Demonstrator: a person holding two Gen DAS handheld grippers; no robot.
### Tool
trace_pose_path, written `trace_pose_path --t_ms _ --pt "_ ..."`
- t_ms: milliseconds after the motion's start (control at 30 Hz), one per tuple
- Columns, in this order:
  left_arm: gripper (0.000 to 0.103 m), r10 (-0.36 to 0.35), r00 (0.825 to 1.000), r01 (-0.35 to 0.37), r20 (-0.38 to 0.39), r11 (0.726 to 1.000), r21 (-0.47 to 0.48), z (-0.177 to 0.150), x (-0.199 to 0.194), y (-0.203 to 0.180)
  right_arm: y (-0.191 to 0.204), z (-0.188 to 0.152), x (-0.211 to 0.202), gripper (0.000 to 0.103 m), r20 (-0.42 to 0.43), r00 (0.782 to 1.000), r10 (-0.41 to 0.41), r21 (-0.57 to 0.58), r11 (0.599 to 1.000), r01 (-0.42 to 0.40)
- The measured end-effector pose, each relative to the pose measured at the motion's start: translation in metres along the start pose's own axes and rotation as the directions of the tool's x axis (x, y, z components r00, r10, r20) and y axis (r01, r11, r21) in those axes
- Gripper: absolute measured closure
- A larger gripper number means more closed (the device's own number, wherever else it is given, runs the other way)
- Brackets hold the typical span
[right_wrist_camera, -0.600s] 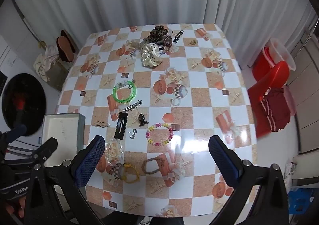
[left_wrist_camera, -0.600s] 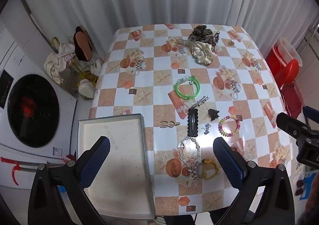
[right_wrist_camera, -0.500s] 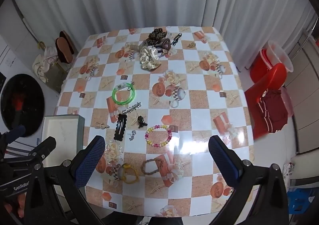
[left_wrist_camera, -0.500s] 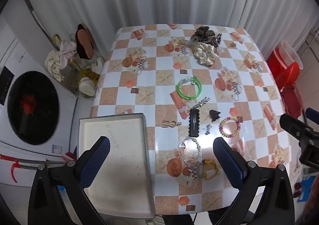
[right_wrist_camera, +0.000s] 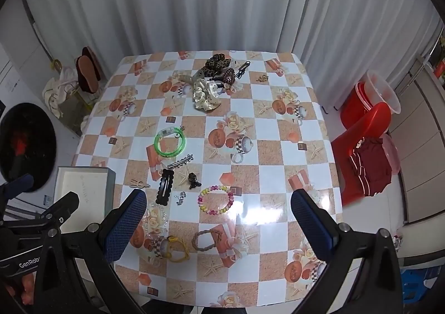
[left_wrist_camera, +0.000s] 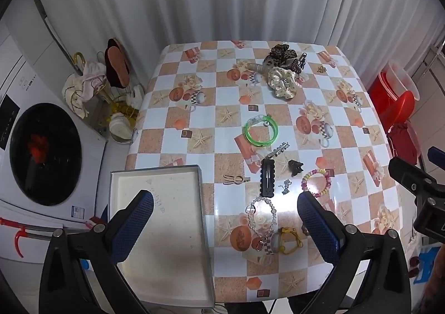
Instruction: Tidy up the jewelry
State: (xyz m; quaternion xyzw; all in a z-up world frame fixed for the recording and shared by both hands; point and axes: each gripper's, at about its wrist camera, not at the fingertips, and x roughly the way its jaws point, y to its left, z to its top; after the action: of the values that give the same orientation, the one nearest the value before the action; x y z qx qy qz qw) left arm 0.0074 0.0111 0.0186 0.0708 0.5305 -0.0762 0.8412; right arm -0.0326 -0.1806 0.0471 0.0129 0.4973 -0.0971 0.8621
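2 views. Left wrist: 1 box [left_wrist_camera: 155,233] at the table's [left_wrist_camera: 211,108] near-left corner, 1 green bangle [left_wrist_camera: 261,133], 1 black clip [left_wrist_camera: 267,178], 1 bead bracelet [left_wrist_camera: 317,182], 2 scrunchies [left_wrist_camera: 282,69]. Left gripper [left_wrist_camera: 225,225] wide open, holding nothing, above the table. Camera has pulled back since earlier.

Right wrist: 1 bead bracelet [right_wrist_camera: 216,199], 1 yellow band [right_wrist_camera: 176,249], 1 brown band [right_wrist_camera: 205,240]. Right gripper [right_wrist_camera: 218,226] wide open, empty, also higher than before.

washing machine [left_wrist_camera: 41,152], red stool [right_wrist_camera: 364,135]
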Motion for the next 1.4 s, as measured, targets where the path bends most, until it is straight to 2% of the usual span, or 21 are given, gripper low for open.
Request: trace_pose_path --t_ms 1400 --pt "0.0 0.001 1.0 -0.001 0.006 1.0 0.003 -0.0023 -0.0002 0.0011 0.0011 0.0001 0.0006 0.0 -0.004 1.0 0.008 0.0 1.0 -0.008"
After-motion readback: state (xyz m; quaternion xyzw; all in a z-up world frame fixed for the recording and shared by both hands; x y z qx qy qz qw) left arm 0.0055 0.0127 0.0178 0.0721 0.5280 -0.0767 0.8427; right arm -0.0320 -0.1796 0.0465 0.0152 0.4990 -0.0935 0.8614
